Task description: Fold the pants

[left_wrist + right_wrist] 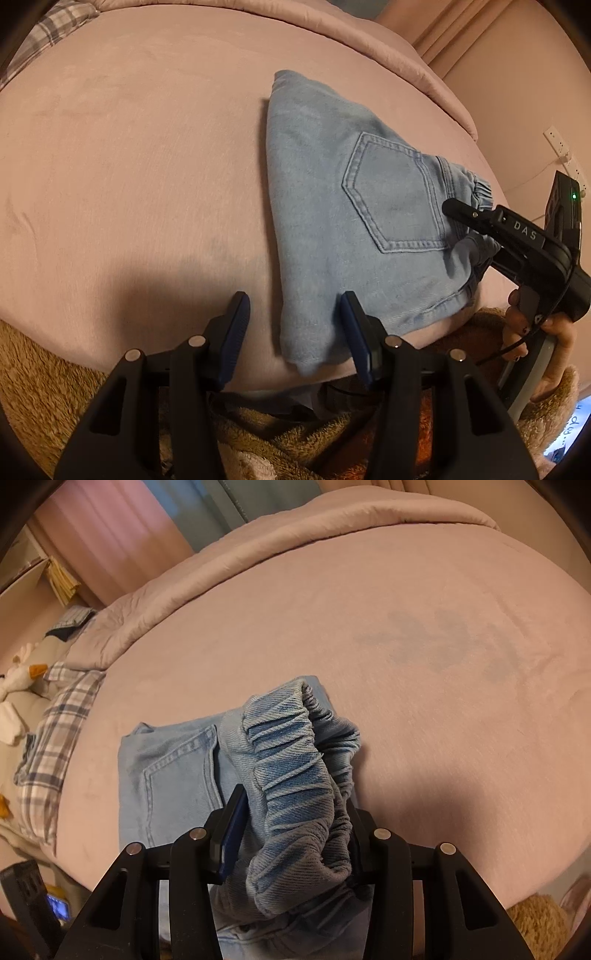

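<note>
Starting at the left, the left gripper (295, 332) hangs over the near edge of the bed (129, 166), its fingers (236, 332) apart and holding nothing; the near corner of the pants (332, 206) lies between them on the cover, but neither pad presses on it. From these fingers the pants lie ahead and to the right: a folded light-blue denim bundle with a back pocket (391, 199) facing up, its long axis running from that near corner away toward the far side of the bed, with the waist end off to the right. Further right, the right gripper (458, 214) reaches in from the bed's right edge, held by a hand (532, 332) in a fuzzy brown sleeve (480, 325). In its own view this right gripper (291, 834) has the gathered elastic waistband (303, 760) bunched up between its fingers (232, 834); the cloth fills the gap and rides up off the bundle, so I judge it gripped, though the right-hand pad is hidden behind the denim. The right hand is thus the one on the waist, and the left is nearer the folded corner. The next move likely turns on that line: waistband carried over the pocket toward the far end, or laid flat, while the left steadies the near corner.
</note>
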